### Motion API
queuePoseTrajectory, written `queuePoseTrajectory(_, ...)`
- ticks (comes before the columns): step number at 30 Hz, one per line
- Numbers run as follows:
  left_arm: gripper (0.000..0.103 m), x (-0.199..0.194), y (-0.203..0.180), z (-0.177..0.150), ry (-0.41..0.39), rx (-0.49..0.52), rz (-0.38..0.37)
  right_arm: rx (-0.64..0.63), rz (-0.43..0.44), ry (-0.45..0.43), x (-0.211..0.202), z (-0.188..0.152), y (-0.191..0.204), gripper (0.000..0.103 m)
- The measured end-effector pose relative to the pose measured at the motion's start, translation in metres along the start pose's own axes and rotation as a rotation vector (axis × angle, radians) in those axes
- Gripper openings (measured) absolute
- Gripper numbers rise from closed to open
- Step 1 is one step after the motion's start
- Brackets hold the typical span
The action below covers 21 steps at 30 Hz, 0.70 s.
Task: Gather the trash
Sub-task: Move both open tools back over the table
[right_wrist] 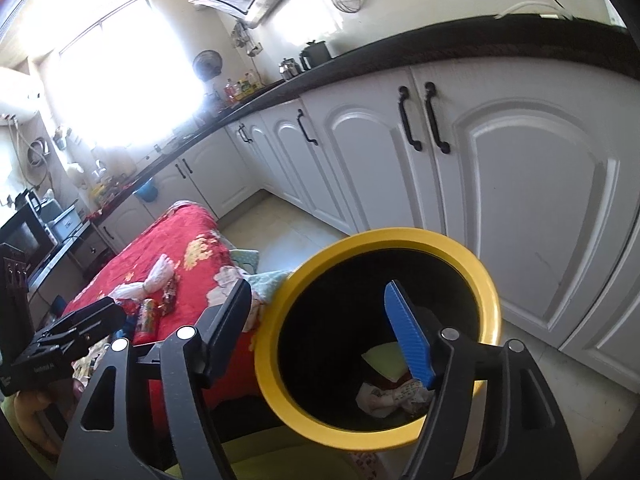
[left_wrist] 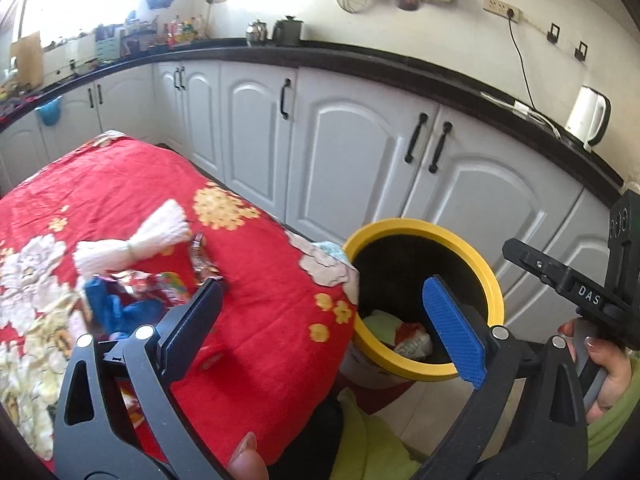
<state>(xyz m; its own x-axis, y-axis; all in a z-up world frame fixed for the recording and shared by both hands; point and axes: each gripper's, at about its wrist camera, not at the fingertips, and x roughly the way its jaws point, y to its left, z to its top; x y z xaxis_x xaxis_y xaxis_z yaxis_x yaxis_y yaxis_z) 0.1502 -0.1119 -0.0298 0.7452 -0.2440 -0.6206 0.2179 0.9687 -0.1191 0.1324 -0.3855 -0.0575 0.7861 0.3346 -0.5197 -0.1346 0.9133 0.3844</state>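
Observation:
A yellow-rimmed black bin (left_wrist: 494,284) stands beside the table's right edge; crumpled wrappers and green paper (left_wrist: 404,334) lie in its bottom. It fills the right wrist view (right_wrist: 490,280). My left gripper (left_wrist: 326,322) is open and empty, between table edge and bin. My right gripper (right_wrist: 320,328) is open and empty, its blue finger (right_wrist: 408,334) over the bin's mouth. On the red floral cloth (left_wrist: 260,320) lie a white tissue bundle (left_wrist: 132,242), colourful wrappers (left_wrist: 160,286) and a blue item (left_wrist: 108,306).
White cabinets with black handles (left_wrist: 416,138) run behind under a black countertop (left_wrist: 360,60). A white kettle (left_wrist: 586,116) stands at the right. The right gripper's body (left_wrist: 580,280) shows at the right of the left wrist view.

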Motion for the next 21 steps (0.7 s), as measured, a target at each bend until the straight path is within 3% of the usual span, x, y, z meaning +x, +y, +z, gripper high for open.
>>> queuePoseTrajectory(21, 0.092, -0.058, 0.062, 0.006, -0.117, -0.108, 0.080, -0.168, 0.120, 0.021, 0.003, -0.006, 0.094, 0.073)
